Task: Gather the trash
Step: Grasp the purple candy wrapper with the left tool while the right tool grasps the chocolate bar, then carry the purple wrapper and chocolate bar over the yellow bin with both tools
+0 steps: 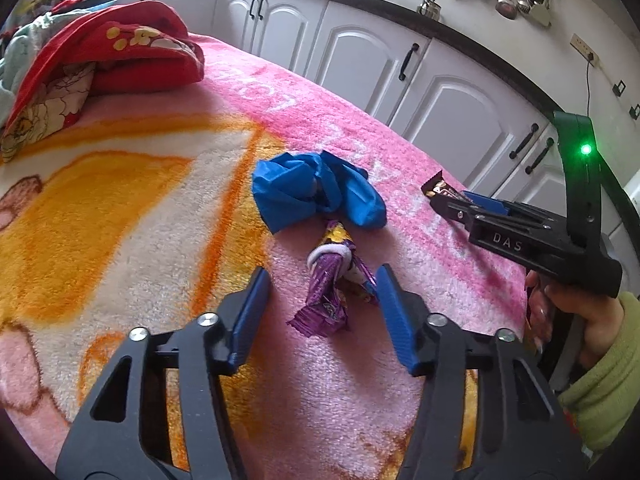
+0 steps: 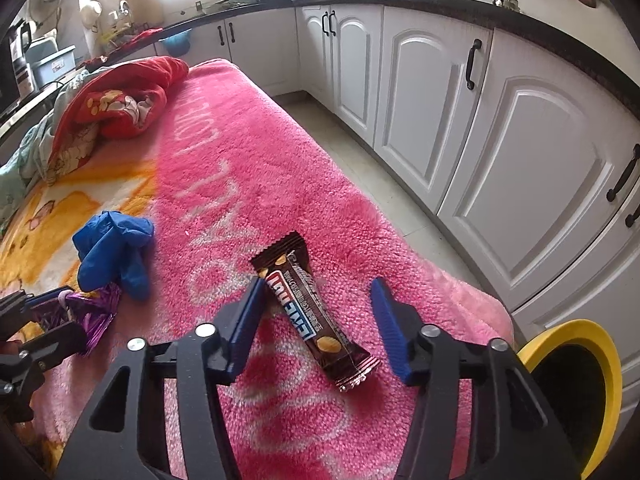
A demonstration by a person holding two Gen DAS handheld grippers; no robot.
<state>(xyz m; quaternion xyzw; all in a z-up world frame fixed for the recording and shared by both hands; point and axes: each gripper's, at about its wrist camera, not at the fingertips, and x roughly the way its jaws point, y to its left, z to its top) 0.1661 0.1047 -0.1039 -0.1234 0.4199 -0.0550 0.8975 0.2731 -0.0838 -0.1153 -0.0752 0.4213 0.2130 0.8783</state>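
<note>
A crumpled purple wrapper with a white band around it lies on the pink and orange blanket. My left gripper is open and straddles it; the right pad sits close to the wrapper's edge and the left pad stands apart. A brown snack bar wrapper lies slantwise on the pink part. My right gripper is open around it, its left pad at the bar's side and its right pad well clear. A crumpled blue glove lies just beyond the purple wrapper.
A yellow-rimmed black bin stands on the floor past the blanket's right edge. White cabinets under a dark counter run along the right. A red flowered cloth pile sits at the far left of the blanket.
</note>
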